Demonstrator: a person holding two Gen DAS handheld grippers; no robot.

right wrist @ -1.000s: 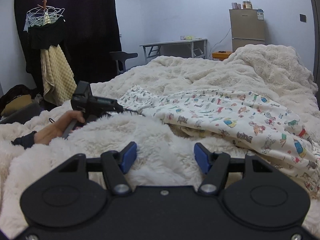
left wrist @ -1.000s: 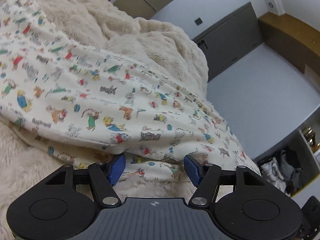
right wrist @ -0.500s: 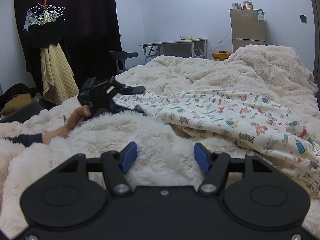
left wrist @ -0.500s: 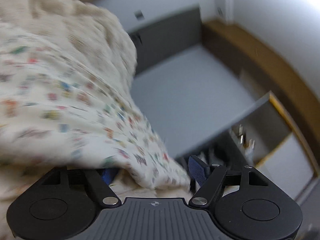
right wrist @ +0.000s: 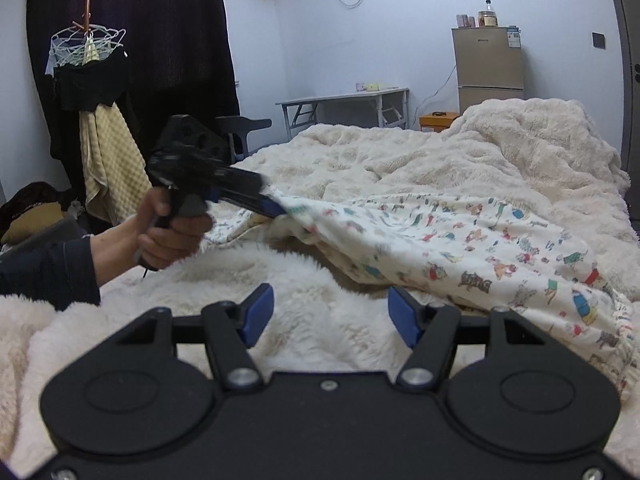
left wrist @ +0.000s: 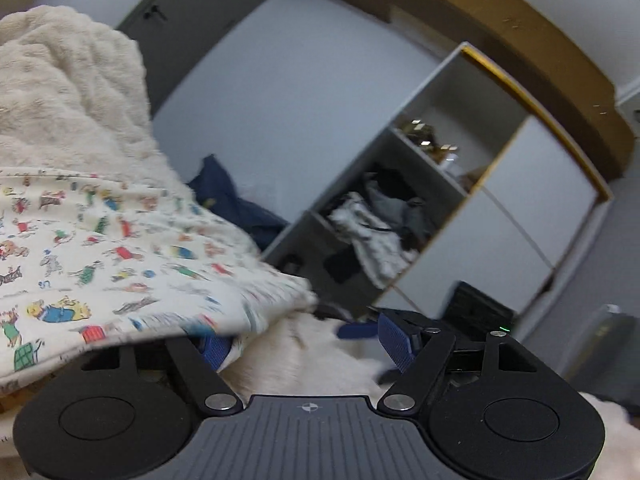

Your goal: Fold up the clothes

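Printed cream garment (right wrist: 472,240), cartoon-animal pattern: spread on the fluffy cream blanket (right wrist: 360,152) ahead and to the right of the right gripper (right wrist: 331,312), long axis slanting from the raised corner at upper left down to the gathered hem at lower right. Lifted at that near corner by the left gripper (right wrist: 276,206), itself ahead and to the left of the right one, held in a bare hand (right wrist: 168,236) with a dark sleeve (right wrist: 48,272). From the left wrist, cloth (left wrist: 120,256) draped over the left blue pad (left wrist: 214,350), right pad (left wrist: 394,340) bare and well apart; jaws spread wide, no clamping on the fabric visible, view blurred. Right gripper jaws apart, nothing between them, only blanket pile beneath. Beyond the right gripper: folding table (right wrist: 344,100), small two-door fridge (right wrist: 490,64) with jars on top, dark curtain (right wrist: 160,40), hanger rack with a yellow towel (right wrist: 108,160), white walls. Beyond the left gripper: open shelving (left wrist: 400,208) stuffed with clothes, wooden trim, grey wall.
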